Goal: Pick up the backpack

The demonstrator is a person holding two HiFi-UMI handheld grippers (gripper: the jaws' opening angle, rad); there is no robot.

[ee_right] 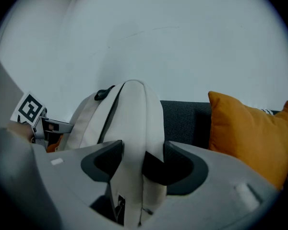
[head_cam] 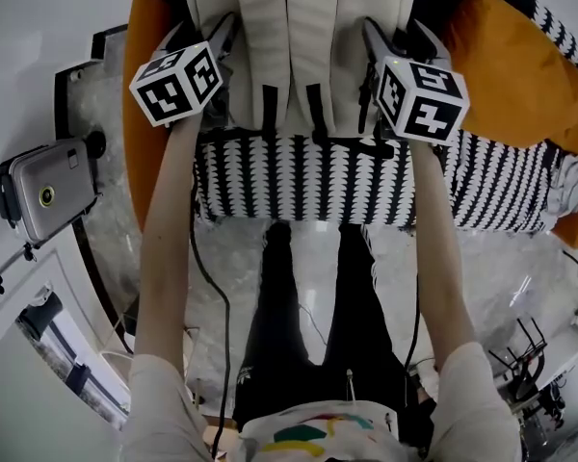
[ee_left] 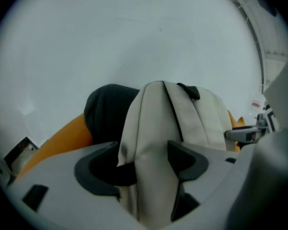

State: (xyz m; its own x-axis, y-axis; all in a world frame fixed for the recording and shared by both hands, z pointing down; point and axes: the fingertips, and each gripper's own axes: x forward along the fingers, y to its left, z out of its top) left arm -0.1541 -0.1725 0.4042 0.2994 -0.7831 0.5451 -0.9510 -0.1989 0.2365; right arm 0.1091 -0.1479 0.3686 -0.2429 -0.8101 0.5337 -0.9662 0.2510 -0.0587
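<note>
Here's the one container in play, the backpack (head_cam: 299, 27), and we can't see inside it: it faces us with its back panel, and no opening shows in any view. It stands upright on the sofa seat, on a black-and-white patterned throw (head_cam: 482, 186), and leans against the dark sofa back (ee_right: 182, 121). An orange cushion (ee_right: 249, 133) sits just beside it on our right, and more orange shows behind it on the left.

The bag is pale cream and softly padded. Two thick shoulder straps run down its middle, each ending in black webbing near the seat edge. A small black loop (ee_left: 189, 91) sits at the very top.

Now the jaws, and we've got one gripper on each flank of the bag, both reaching in from the front edge of the seat. On the left gripper (ee_left: 144, 157) the jaws stand spread wide with the left strap (ee_left: 149, 128) between them. The strap lies up against the right-hand pad, while a dark gap shows between it and the left-hand pad lower down, so there's no squeeze. On the right gripper (ee_right: 143, 155) the right strap (ee_right: 134, 123) fills the space between the pads near their tips, touching both, and the jaws pinch it.

From above, both marker cubes sit level with the bag's lower half, arms stretched straight out over the floor
</note>
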